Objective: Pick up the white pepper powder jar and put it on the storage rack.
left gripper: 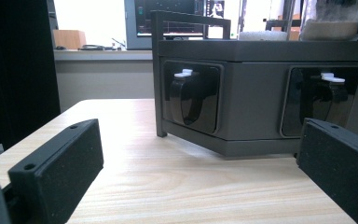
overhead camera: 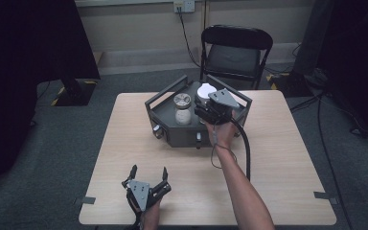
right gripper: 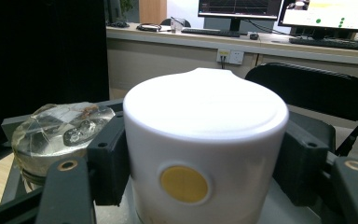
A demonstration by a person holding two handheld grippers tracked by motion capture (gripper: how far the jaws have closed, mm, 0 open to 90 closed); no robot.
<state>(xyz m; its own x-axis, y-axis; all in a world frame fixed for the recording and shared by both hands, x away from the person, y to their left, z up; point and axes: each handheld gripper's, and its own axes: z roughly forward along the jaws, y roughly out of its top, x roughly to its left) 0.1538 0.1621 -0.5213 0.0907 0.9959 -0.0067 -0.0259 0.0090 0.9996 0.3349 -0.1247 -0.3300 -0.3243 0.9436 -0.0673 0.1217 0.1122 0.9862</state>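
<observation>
A dark grey box-shaped tray [overhead camera: 168,133] with two handle rails stands on the far middle of the wooden table [overhead camera: 278,163]. On it stands a glass jar [overhead camera: 182,110] with a faceted clear lid [right gripper: 60,133]. Beside the jar is a white canister [right gripper: 200,140] with a yellow dot, its top [overhead camera: 205,89] showing past my hand. My right gripper [overhead camera: 210,109] [right gripper: 205,154] is shut on this canister, one jaw pressed on each side. My left gripper [overhead camera: 148,173] [left gripper: 200,140] rests open near the table's front edge, facing the tray's front wall [left gripper: 256,93] with nothing between its jaws.
The tray's front faces carry recessed black knobs with white tips [left gripper: 191,95] [left gripper: 328,98]. A black folding chair [overhead camera: 236,50] stands behind the table. The right gripper's cable [overhead camera: 246,151] loops over the table. Dark curtains hang at both sides.
</observation>
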